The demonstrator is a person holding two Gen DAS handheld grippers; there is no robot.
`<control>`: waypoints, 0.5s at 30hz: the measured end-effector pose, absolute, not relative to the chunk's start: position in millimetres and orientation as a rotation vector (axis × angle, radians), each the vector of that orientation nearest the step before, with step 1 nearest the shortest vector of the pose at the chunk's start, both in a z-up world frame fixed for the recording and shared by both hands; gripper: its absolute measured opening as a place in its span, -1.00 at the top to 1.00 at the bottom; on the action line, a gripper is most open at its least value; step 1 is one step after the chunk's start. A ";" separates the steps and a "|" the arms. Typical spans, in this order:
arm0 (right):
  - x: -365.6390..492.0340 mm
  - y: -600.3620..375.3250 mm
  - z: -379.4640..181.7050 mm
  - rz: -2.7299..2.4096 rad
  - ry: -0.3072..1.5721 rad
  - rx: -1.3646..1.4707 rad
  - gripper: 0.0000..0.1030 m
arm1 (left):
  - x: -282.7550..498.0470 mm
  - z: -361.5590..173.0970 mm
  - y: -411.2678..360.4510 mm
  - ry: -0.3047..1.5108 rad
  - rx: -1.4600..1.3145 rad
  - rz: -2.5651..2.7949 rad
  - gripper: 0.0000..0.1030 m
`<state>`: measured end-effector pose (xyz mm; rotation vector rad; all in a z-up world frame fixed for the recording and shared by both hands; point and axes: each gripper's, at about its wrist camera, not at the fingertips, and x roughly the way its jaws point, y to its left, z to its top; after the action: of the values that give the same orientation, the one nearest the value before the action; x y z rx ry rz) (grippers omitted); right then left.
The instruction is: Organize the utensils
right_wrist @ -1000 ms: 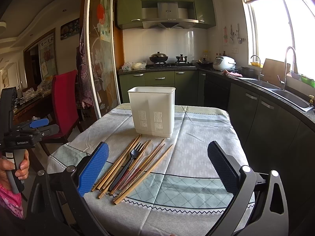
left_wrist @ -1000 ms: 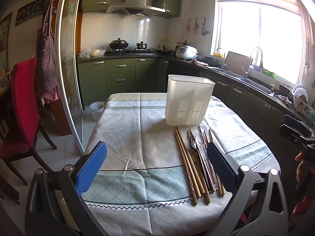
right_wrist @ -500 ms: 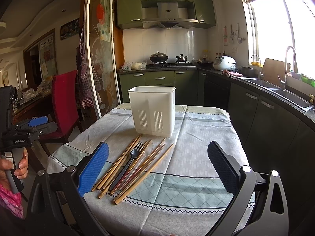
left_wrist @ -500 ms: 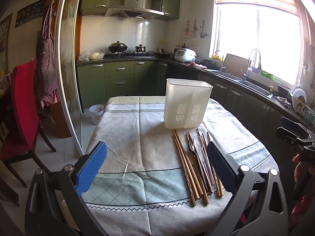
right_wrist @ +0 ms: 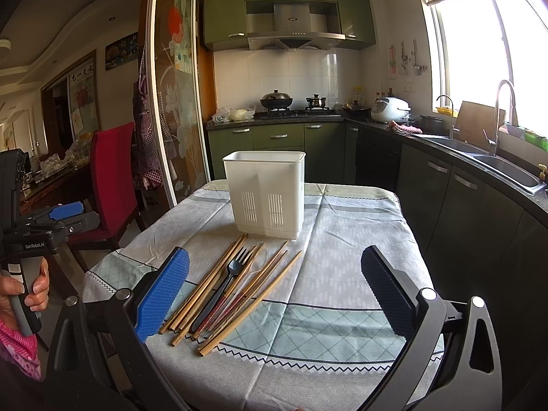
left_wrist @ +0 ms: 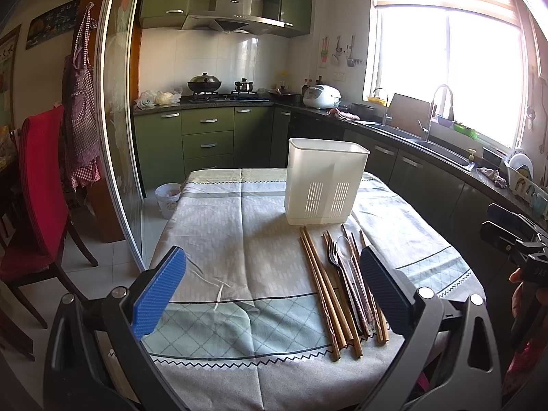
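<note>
Chopsticks (right_wrist: 219,287) and a fork (right_wrist: 226,281) are laid just in front of the white holder (right_wrist: 267,191), ready for picking. Both grippers, left (left_wrist: 274,291) and right (right_wrist: 274,294), are held wide, gripping nothing.

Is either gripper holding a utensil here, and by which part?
Nothing held. The left gripper and right gripper are open and empty; the chopsticks and fork lie on the table.

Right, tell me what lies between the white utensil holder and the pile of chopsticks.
Nothing: only a short strip of bare tablecloth separates the holder from the chopstick tips, clearest in the right wrist view.
</note>
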<state>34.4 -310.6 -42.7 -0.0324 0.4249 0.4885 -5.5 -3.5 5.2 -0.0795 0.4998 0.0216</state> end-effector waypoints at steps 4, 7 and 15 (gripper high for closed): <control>32.5 -312.7 -36.1 0.486 0.424 -0.033 -0.93 | -5.5 5.2 -3.6 0.501 -0.080 0.022 -0.87; 31.7 -313.2 -34.9 0.486 0.425 -0.032 -0.93 | -5.4 5.6 -3.3 0.501 -0.080 0.020 -0.87; 31.9 -313.8 -35.4 0.487 0.426 -0.031 -0.93 | -4.6 5.2 -4.8 0.506 -0.080 0.017 -0.88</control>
<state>31.9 -313.8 -35.4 -0.0311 0.4264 0.4866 -4.6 -4.8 5.2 -0.0797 0.5060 0.0167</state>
